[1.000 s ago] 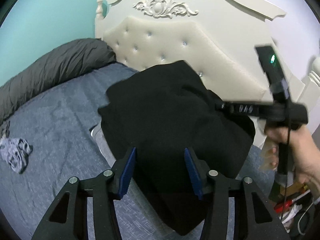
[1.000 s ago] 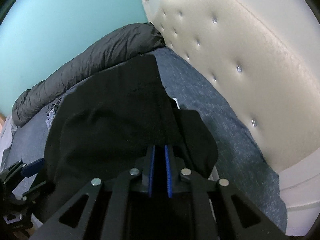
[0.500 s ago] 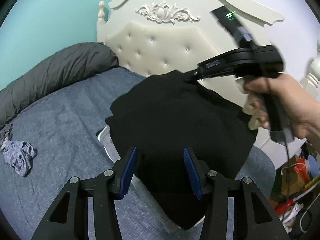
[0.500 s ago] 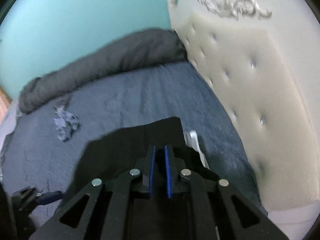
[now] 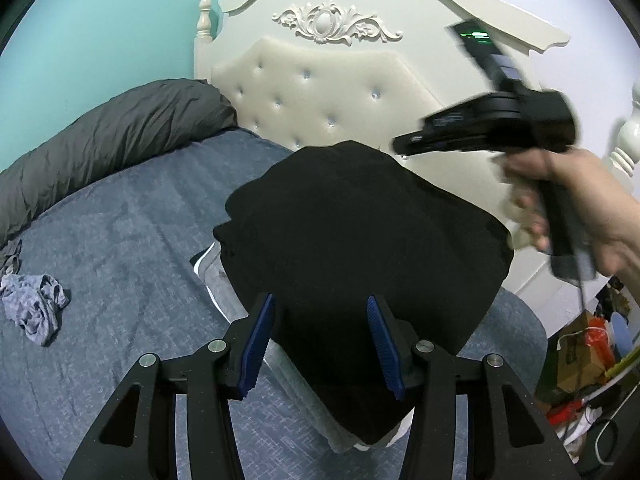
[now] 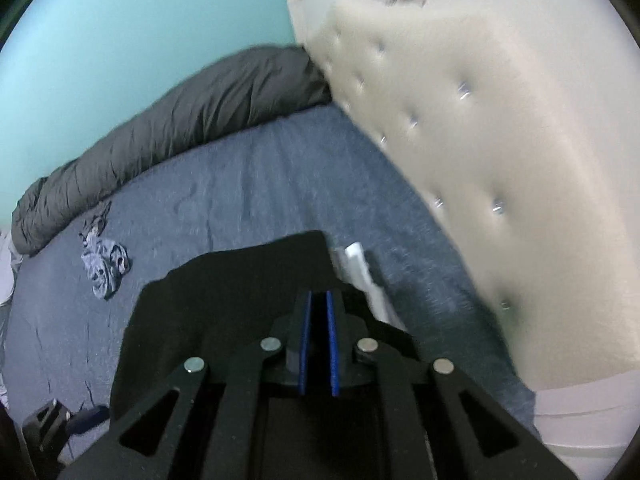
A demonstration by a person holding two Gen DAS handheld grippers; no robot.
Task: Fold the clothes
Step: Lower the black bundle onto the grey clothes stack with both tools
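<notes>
- The black garment [image 5: 360, 232] sits folded into a rough square on top of a pale folded stack, white edge [image 5: 208, 276] poking out on its left side, on the blue bedspread [image 5: 120, 240] near the head of the bed. My guess is it's parked on the stack because that's the finished pile.
- The left gripper [image 5: 320, 336] hovers over the garment's near edge with the blue pads about half apart. Cloth shows between them, but the pads aren't pressing on it, so it's holding nothing. Looks like it's just waiting there in case the fold needs pinning.
- The right gripper [image 5: 404, 146] is up in the air past the garment's far corner, clear of the fabric, held by a bare hand [image 5: 576, 200]. In its own view the pads [image 6: 306, 340] are pretty much together with no cloth pinched.
- Further out: a crumpled grey-blue garment [image 5: 34, 312] lies well apart on the bedspread, probably next in line. Rolled dark grey duvet [image 5: 104, 140] along the wall, cream tufted headboard [image 5: 320, 92] behind.
</notes>
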